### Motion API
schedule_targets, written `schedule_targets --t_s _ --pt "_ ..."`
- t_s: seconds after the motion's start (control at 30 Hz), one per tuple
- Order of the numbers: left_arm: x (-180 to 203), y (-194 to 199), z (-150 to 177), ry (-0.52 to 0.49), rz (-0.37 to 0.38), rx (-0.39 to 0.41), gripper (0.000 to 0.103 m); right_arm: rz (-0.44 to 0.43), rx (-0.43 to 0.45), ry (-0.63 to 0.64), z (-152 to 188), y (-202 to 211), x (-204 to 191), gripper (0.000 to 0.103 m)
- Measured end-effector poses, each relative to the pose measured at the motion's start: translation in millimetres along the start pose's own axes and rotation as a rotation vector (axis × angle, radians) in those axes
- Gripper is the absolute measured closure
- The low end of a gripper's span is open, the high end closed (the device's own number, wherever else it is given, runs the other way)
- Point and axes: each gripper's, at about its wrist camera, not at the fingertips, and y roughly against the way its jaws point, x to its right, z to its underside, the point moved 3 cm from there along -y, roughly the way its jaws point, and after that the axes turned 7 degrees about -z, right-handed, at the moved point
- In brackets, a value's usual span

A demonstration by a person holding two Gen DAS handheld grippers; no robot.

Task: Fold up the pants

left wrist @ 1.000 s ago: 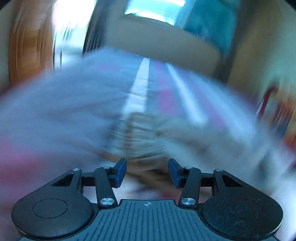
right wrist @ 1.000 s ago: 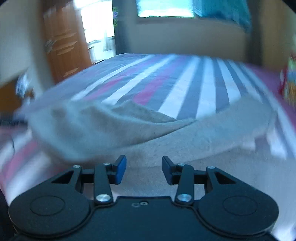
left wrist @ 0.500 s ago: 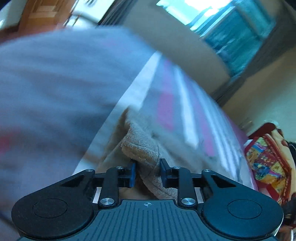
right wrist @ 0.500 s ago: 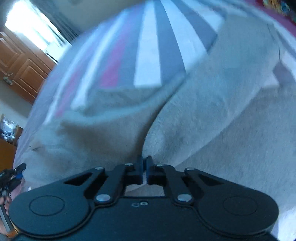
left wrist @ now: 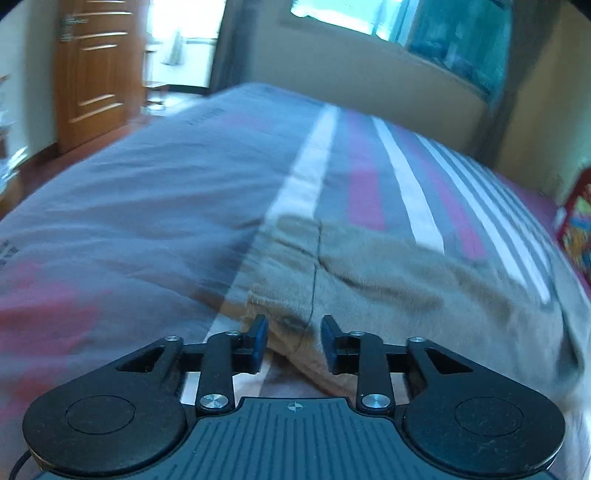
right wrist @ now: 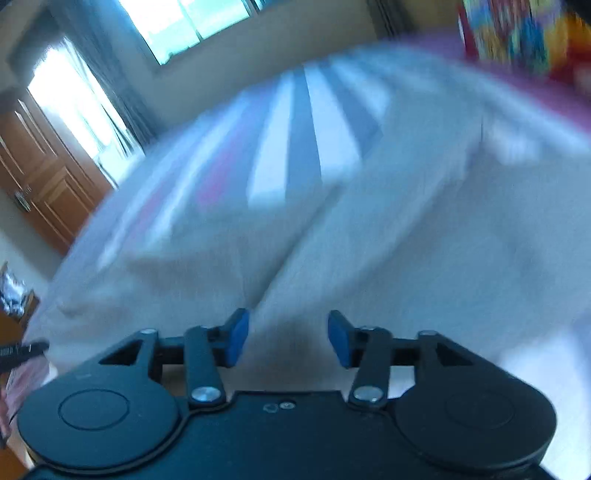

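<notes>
Both grippers are letting go as we look. Our left gripper (left wrist: 294, 343) has its jaws opening, with a folded corner of the beige fleece pants (left wrist: 424, 280) lying in the gap but neither blue pad pressing on it. Half a second ago those same pads were pinched close on that thick edge. Our right gripper (right wrist: 288, 338) shows the same turn: its jaws were shut tight half a second ago and are now opening, spread over pale fabric that sits below and between them without being clamped. The right view is badly blurred, so we cannot say exactly which part of the garment lies there.

We read this as a release after a fold was laid down. The pants (right wrist: 424, 236) rest on the striped bedspread (left wrist: 314, 177), bunched toward the near edge, with a seam or fold line running away from the left jaws. Whether the fold is tidy we cannot judge; the cloth looks lumpy at the left, so more smoothing or a further fold probably remains.

Counting what we see: two grippers, one pair of pants, one bedspread, one wooden door (left wrist: 96, 74), one window (left wrist: 373, 18) in the left view, and one bright multicoloured item (left wrist: 578, 229) at the bed's far right, too blurred to name.
</notes>
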Motion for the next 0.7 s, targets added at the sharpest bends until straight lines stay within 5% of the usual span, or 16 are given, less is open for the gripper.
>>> schedule_targets --t_s 0.1,0.17,0.27,0.3,0.37,0.5,0.57,0.7 --pt "13.2 -15.3 7.0 0.024 -0.074 -0.071 0.061 0.112 -0.013 0.104 -38.3 -12.1 -3.6 0.056" --pt "22.6 -27.2 18.2 0.002 -0.146 -0.126 0.061 0.191 -0.090 0.147 -52.9 -43.7 -3.7 0.051" --pt "27.9 -42.5 30.8 0.005 -0.158 -0.166 0.052 0.335 -0.255 0.250 -57.3 -98.0 -9.4 0.045" --pt "28.5 -43.1 31.2 0.007 -0.156 -0.165 0.051 0.389 -0.274 0.310 -56.0 -104.6 -8.9 0.058" --pt "25.4 -40.8 30.5 0.013 -0.142 -0.167 0.050 0.348 -0.275 0.320 -50.7 -98.0 -3.3 0.099" --pt "15.7 -37.3 33.3 0.027 -0.106 -0.163 0.049 0.276 -0.189 0.247 -23.1 -30.4 11.5 0.100" --pt "17.1 -41.8 36.5 0.033 -0.099 -0.163 0.048 0.282 -0.251 0.200 5.4 -23.9 35.8 0.097" --pt "20.2 -48.0 34.4 0.018 -0.105 -0.170 0.048 0.242 -0.156 0.251 3.8 -1.4 30.1 0.077"
